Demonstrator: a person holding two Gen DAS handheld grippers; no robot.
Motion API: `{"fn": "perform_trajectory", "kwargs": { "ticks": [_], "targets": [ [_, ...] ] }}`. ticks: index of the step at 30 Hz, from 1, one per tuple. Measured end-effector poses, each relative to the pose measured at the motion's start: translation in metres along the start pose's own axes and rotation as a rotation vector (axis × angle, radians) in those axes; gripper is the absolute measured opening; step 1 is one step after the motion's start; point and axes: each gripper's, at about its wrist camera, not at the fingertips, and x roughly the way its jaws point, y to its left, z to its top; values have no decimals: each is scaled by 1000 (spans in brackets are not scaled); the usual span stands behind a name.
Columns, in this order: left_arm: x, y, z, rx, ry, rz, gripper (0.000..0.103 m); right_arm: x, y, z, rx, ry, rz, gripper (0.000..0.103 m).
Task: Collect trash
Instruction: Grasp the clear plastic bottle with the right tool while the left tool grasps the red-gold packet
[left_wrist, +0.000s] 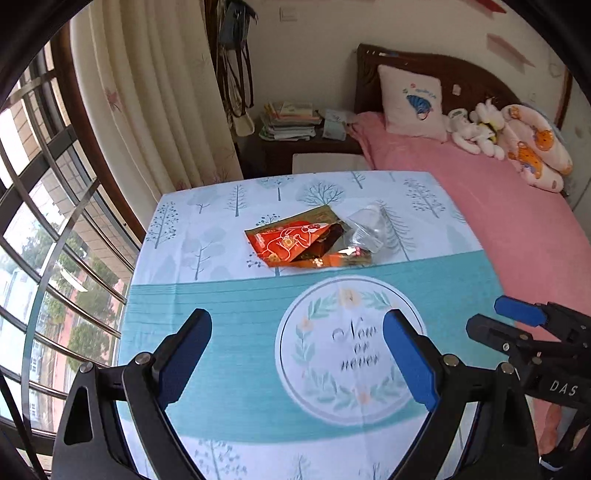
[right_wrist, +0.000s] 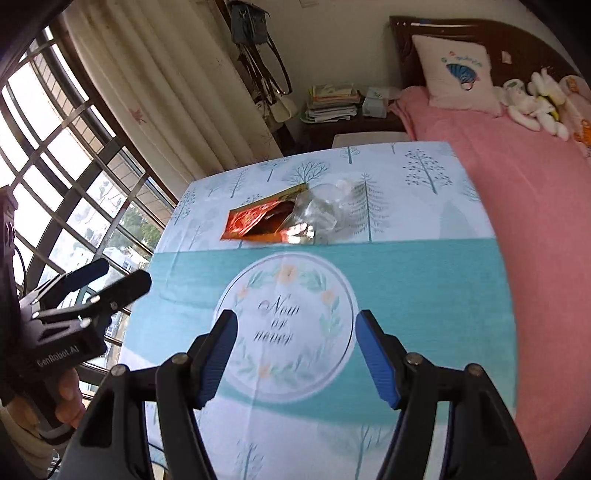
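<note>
A red and orange snack wrapper (left_wrist: 291, 242) lies on the table's far half, with a crumpled clear plastic bag (left_wrist: 367, 229) touching its right side. Both show in the right wrist view too, the wrapper (right_wrist: 255, 219) and the clear bag (right_wrist: 319, 210). My left gripper (left_wrist: 297, 326) is open and empty above the near half of the table, short of the trash. My right gripper (right_wrist: 295, 328) is open and empty, also over the near half. The right gripper shows at the right edge of the left wrist view (left_wrist: 495, 317), and the left one at the left edge of the right wrist view (right_wrist: 123, 275).
The table (left_wrist: 221, 314) wears a teal and white cloth with trees and a round emblem. A pink bed (left_wrist: 480, 192) with a pillow and plush toys runs along its right. A nightstand with stacked books (left_wrist: 290, 122) stands behind. Barred windows (left_wrist: 55, 229) and curtains are on the left.
</note>
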Motion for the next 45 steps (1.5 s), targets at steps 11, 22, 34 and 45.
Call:
{"fn": "perform_trajectory", "kwargs": {
  "ticks": [11,22,34,45],
  "targets": [
    [119,-8,57,11,116,92,93,123,-49,92,49,106,80,67],
    [187,-6,80,66,207,83,93,190,-64,118,170,177,146,70],
    [235,1,77,48,310,61,79,203,-38,116,43,180,110,68],
    [223,-6,65,-2,328,14,10,176,-48,89,40,181,94,68]
  ]
}}
